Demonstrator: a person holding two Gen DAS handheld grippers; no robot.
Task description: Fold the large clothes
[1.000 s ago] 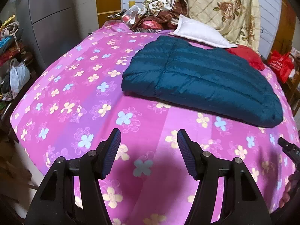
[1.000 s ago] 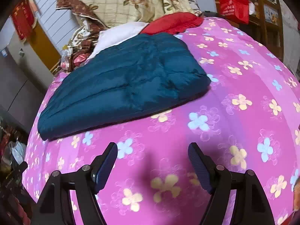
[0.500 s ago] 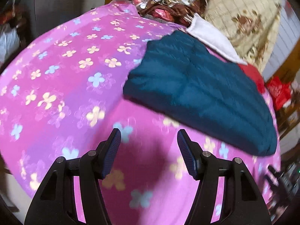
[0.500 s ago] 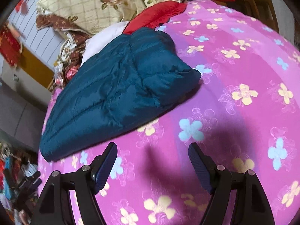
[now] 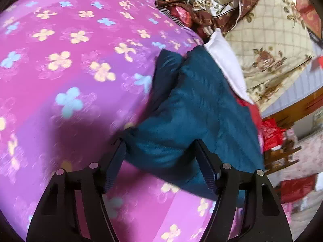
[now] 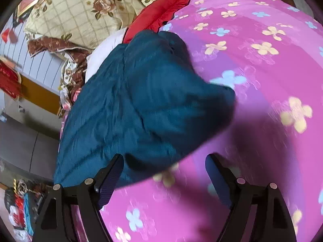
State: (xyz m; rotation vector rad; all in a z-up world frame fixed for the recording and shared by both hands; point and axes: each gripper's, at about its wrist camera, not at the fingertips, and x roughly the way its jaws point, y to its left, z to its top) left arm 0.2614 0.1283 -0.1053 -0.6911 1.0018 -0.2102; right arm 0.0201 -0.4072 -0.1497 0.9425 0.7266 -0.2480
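A dark teal padded jacket (image 5: 193, 109) lies folded on a pink flowered bedspread (image 5: 66, 64). My left gripper (image 5: 161, 165) is open, and the jacket's near left corner reaches in between its fingers. In the right wrist view the jacket (image 6: 141, 104) fills the centre and its near right corner sits just ahead of my open right gripper (image 6: 163, 177), closer to the left finger. Neither gripper holds cloth.
A white pillow (image 5: 226, 62), a red garment (image 6: 161, 12) and a cream floral quilt (image 5: 268, 40) are heaped behind the jacket. Red bags (image 5: 272, 133) and wooden furniture stand beside the bed. Clutter lies on the floor (image 6: 20, 207).
Both grippers have moved forward and down towards the jacket's near corners. The jacket now reaches between the left gripper's fingers. Both stay open.
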